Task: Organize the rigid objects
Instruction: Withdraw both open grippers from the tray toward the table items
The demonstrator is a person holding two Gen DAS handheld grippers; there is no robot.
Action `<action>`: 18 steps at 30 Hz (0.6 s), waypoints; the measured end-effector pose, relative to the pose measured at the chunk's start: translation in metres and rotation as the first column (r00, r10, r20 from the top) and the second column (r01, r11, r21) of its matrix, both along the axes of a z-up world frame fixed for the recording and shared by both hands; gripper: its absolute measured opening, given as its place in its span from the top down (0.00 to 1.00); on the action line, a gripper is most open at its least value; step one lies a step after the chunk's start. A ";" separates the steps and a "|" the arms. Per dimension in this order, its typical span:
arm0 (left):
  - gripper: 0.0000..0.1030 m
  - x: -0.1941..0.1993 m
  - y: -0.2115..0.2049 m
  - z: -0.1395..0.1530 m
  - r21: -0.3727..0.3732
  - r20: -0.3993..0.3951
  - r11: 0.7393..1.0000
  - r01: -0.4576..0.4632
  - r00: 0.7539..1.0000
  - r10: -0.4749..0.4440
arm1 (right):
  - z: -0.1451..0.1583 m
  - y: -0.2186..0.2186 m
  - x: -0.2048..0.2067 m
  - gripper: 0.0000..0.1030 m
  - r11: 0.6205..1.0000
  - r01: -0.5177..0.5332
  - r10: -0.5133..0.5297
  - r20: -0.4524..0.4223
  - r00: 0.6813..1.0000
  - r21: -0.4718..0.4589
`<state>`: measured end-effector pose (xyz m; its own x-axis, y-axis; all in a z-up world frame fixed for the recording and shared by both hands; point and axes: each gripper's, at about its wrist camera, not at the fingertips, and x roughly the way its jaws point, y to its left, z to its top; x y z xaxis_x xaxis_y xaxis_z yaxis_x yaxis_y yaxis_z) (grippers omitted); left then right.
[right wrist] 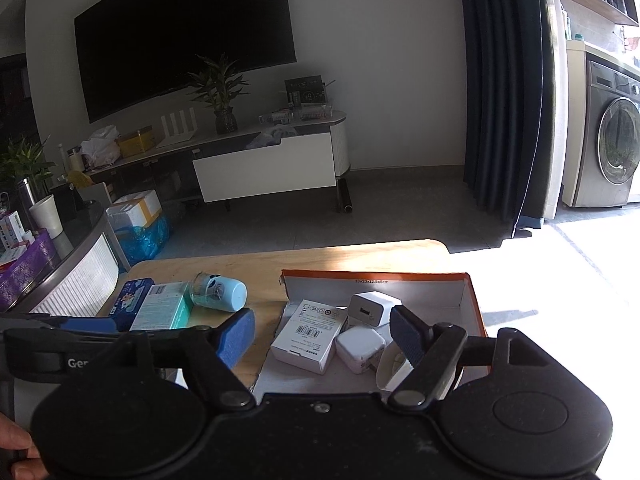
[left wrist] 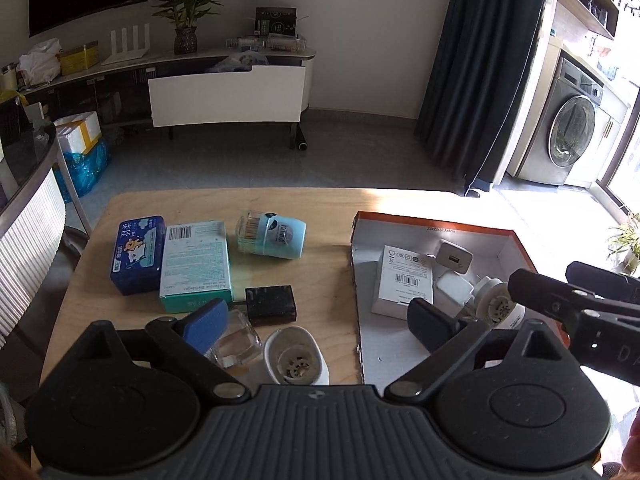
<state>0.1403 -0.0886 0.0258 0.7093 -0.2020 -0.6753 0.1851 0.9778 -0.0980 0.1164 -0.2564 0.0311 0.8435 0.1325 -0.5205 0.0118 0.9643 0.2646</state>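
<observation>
An orange-rimmed cardboard box [left wrist: 432,222] stands on the right of the wooden table [left wrist: 312,276]. It holds a white carton [left wrist: 402,282], two white chargers [left wrist: 454,258] and a white round device [left wrist: 498,306]. On the table lie a blue tin [left wrist: 138,254], a teal carton [left wrist: 196,266], a light-blue toothpick jar [left wrist: 272,236], a black block [left wrist: 272,304], a clear glass jar [left wrist: 236,342] and a white round device [left wrist: 296,360]. My left gripper [left wrist: 318,324] is open above that device. My right gripper [right wrist: 324,338] is open over the box [right wrist: 376,276], its right finger [right wrist: 406,338] by the round device [right wrist: 394,368].
The table's far edge gives onto grey floor. A TV stand [left wrist: 228,94] with a plant stands at the back, a dark curtain [left wrist: 480,68] and a washing machine [left wrist: 572,128] on the right, a ribbed counter [left wrist: 28,232] on the left.
</observation>
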 end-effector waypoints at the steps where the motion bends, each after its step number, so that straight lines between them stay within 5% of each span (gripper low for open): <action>1: 0.04 0.000 0.003 0.000 0.000 -0.003 1.000 -0.006 1.000 0.006 | 0.000 0.003 0.001 0.14 1.000 -0.010 0.010 -0.003 1.000 -0.002; 18: 0.04 -0.005 0.045 -0.001 -0.025 -0.001 0.996 -0.084 0.997 0.084 | 0.002 0.050 0.008 0.14 0.993 -0.115 0.115 -0.021 0.993 -0.019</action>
